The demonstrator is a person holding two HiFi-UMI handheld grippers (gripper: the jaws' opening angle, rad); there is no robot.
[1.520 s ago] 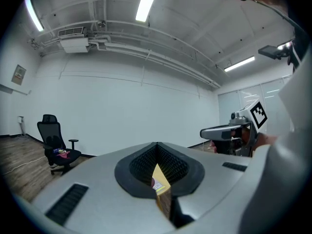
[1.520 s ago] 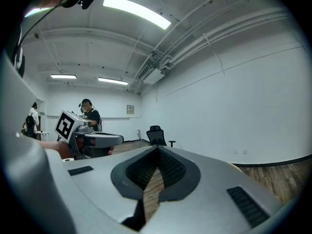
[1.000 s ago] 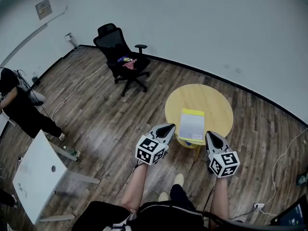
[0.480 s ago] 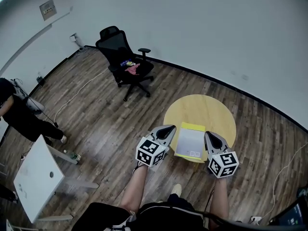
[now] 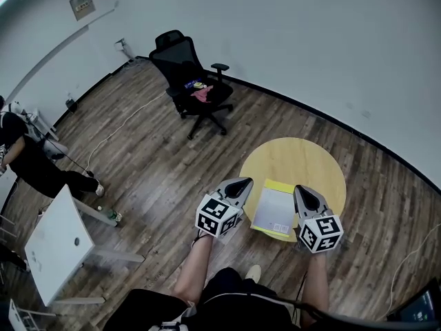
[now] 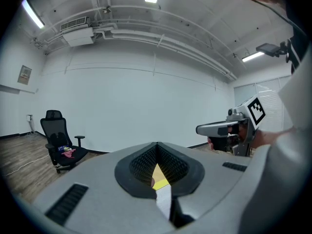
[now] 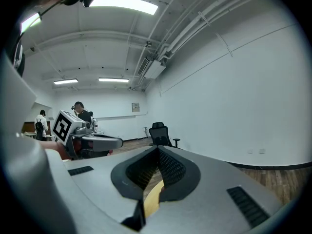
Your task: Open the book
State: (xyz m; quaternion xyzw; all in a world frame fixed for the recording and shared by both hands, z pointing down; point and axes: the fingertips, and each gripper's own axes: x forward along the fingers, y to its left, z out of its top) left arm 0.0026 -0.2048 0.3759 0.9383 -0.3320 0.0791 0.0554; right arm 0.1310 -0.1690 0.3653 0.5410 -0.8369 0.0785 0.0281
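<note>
The closed book (image 5: 273, 209) lies flat at the near edge of the round yellow worktop (image 5: 306, 161), between the two grippers. The left gripper (image 5: 244, 183) and right gripper (image 5: 302, 189) hover just beside it, one on each side, each with jaws pressed together and empty

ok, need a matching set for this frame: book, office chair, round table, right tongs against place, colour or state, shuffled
1. book
2. office chair
3. round table
4. right tongs

A. shut, empty, just right of the book
B. black, standing apart from the table
C. closed, flat at the table's near edge
D. yellow, bears the book

Pairs: 1-C, 2-B, 3-D, 4-A
</note>
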